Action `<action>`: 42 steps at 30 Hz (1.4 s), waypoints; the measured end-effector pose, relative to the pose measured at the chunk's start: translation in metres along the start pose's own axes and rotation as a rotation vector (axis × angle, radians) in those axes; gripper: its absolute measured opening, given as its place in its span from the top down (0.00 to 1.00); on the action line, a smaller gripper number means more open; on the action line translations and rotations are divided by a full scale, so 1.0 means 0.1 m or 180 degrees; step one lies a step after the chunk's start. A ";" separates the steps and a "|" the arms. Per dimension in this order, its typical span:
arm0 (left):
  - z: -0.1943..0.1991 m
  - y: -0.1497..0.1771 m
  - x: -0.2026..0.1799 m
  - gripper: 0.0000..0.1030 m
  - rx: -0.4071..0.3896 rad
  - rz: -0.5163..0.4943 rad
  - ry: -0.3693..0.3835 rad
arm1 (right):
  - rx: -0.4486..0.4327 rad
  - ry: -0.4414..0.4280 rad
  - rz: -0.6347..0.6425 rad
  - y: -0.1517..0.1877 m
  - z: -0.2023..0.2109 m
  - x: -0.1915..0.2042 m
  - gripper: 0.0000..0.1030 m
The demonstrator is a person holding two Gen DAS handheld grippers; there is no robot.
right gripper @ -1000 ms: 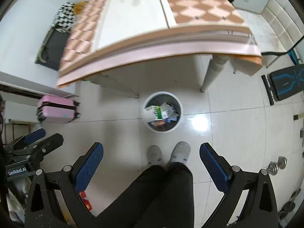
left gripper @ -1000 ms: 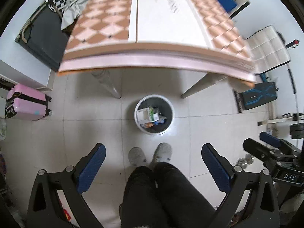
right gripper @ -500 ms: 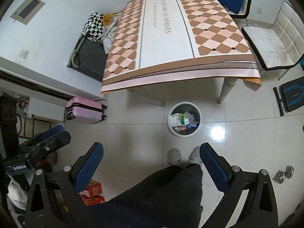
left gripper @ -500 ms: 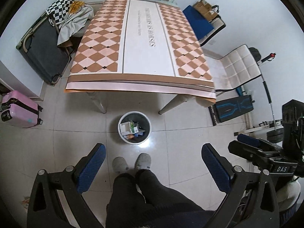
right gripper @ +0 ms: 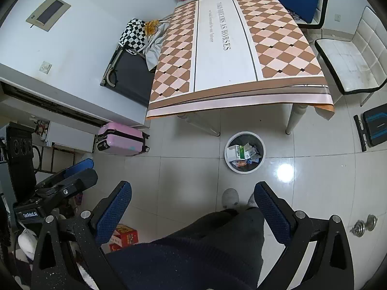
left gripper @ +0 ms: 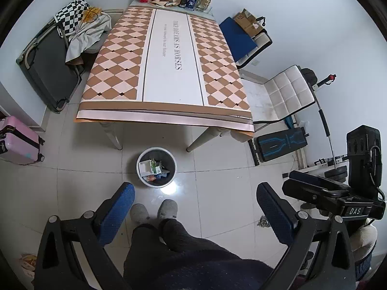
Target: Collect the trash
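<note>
left wrist view: camera higher than a second ago; the whole checkered-cloth table [left gripper: 167, 62] now shows, bottles at its far end. left gripper [left gripper: 193, 207] spread wide, empty. round white trash bin [left gripper: 156, 167] holding cartons sits on the floor just before the table's near edge. cloth reads "as horses"; right gripper's body reads "das".

right wrist view: also risen. right gripper [right gripper: 193, 205] wide apart, empty. bin [right gripper: 244, 152] by the table [right gripper: 225, 48]; pink hard-shell suitcase [right gripper: 122, 139] left of the bin.
</note>
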State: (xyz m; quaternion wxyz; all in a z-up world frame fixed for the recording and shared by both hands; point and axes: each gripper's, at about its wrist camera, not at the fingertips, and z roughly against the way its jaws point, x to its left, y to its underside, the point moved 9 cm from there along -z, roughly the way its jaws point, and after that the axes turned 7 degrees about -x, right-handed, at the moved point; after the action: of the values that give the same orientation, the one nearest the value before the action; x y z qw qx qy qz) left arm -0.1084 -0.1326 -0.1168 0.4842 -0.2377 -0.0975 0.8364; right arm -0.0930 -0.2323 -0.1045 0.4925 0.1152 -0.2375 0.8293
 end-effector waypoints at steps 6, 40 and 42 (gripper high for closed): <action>0.04 -0.03 -0.04 0.00 -0.0052 0.0006 0.0018 | -0.0003 -0.0025 0.0019 -0.02 0.04 0.02 0.01; 0.01 -0.04 -0.17 0.00 -0.0006 -0.0032 0.0088 | 0.0054 -0.0117 0.0030 -0.05 0.13 -0.01 0.00; 0.02 -0.05 -0.17 0.00 -0.0009 -0.0038 0.0090 | 0.0054 -0.0120 0.0040 -0.05 0.13 -0.02 0.00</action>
State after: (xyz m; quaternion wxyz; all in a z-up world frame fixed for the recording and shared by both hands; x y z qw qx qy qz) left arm -0.0984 -0.1450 -0.1082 0.4901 -0.2496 -0.0932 0.8299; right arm -0.0880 -0.2381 -0.0929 0.4818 0.1336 -0.2404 0.8320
